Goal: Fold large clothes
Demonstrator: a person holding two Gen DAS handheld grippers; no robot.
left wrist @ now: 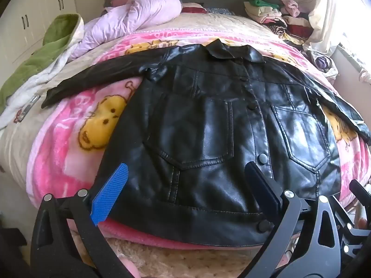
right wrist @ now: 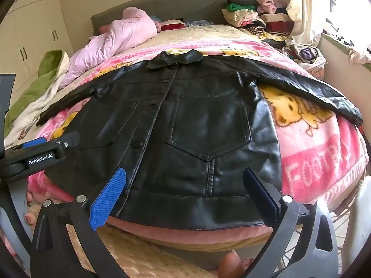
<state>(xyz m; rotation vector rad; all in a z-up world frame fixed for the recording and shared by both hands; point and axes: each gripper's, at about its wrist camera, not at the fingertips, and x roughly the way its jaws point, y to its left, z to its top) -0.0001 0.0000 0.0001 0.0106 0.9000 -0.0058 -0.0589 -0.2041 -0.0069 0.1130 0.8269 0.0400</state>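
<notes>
Left wrist: jacket (left wrist: 208,125) lies lengthwise, collar (left wrist: 227,51) away (buttoned).

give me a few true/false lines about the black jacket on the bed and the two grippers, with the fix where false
1. The black jacket lies spread front-up on the pink blanket. True.
2. The left gripper is clamped on the jacket's hem. False: its jaws stand wide open above the hem, holding nothing.
3. Both sleeves are folded across the chest. False: each sleeve stretches out sideways.
4. A stack of folded clothes sits at the far corner of the bed by the window. True.
5. The right gripper has its jaws open. True.
</notes>
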